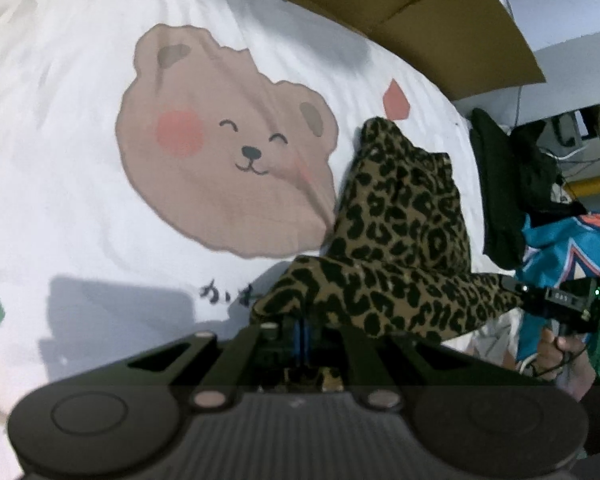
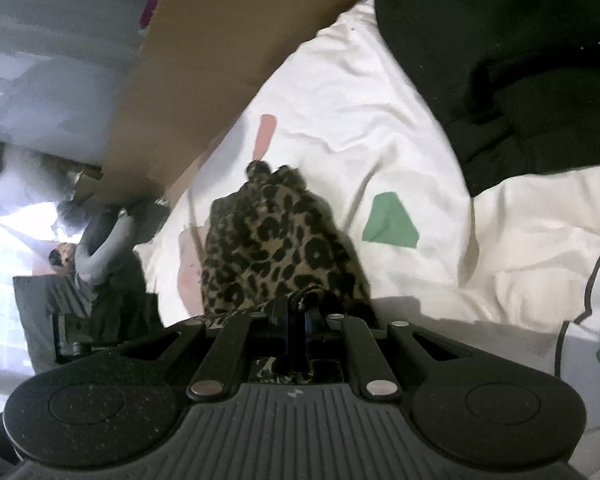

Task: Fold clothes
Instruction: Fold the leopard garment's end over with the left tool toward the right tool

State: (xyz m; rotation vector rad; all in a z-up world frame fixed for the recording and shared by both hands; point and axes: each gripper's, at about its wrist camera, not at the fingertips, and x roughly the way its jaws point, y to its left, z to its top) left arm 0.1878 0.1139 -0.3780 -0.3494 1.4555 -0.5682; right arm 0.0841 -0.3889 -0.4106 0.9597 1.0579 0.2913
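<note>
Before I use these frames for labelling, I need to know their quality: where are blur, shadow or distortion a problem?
Left wrist view: fisheye bends the bedsheet; the leopard-print garment is fairly sharp, with soft edges; the left gripper casts a grey shadow on the sheet. Right wrist view: the garment's far end is blurred, the left background washed out and smeared, and the black clothing has little detail.

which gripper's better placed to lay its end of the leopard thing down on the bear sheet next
Left, probably. Both grippers hold the leopard-print fabric garment, but the left gripper hangs over the open white bear-print bedsheet; the right gripper is by the bed's edge.
</note>
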